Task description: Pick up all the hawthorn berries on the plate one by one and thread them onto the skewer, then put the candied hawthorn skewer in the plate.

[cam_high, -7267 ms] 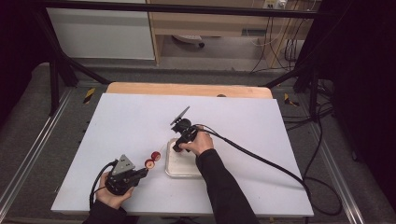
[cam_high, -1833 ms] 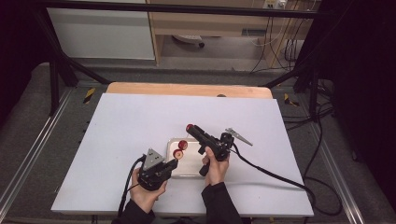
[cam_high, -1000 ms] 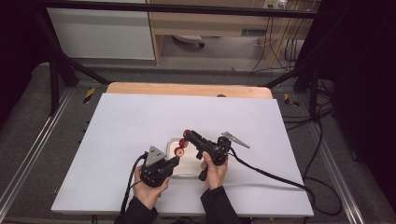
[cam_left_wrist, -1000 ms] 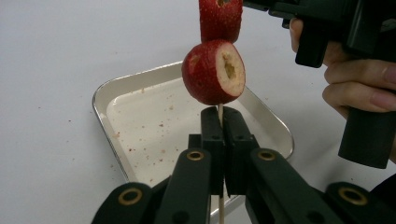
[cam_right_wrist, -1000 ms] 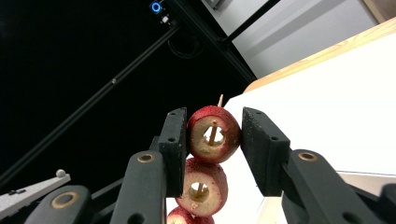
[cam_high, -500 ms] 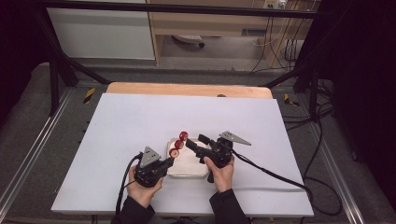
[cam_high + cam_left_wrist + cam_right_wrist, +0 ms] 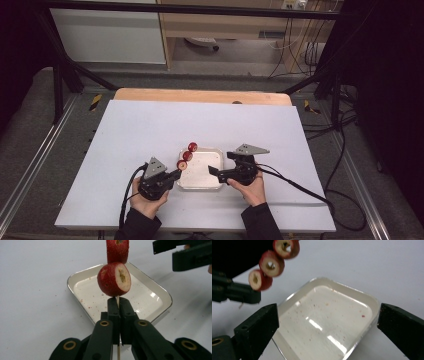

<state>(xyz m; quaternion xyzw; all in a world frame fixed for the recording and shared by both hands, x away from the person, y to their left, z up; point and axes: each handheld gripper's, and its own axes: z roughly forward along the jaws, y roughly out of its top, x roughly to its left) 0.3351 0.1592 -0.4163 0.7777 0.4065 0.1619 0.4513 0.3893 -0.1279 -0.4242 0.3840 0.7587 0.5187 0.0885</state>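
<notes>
Skewer assembly over a drip tray. Left gripper point(image 7: 117, 315) is clamped on the bare lower end of a thin wooden skewer point(image 7: 117, 300), its jaws pressed together on the stick just below the lowest fruit; this hold leaves the loaded length free and keeps the pads off the soft flesh. Three red fruit slices point(image 7: 187, 155), pale at the cut faces and pierced through their cores, sit in a row along the stick. In the high view the skewer slants up and away from the left gripper point(image 7: 172, 175), so the slices hang over the near-left corner of the white tray point(image 7: 200, 184), where juice would probably fall into it rather than onto the surface point(image 7: 140, 125).

Right gripper point(image 7: 327, 325) has just been opening; its jaws stand wide apart with nothing between them, framing the tray point(image 7: 372, 302) below. It hovers over the tray's right side in the high view point(image 7: 215, 171), apart from the fruit, which suggests that its share of the threading is done. Red specks on the tray floor mark it as the place where the fruit was handled.
</notes>
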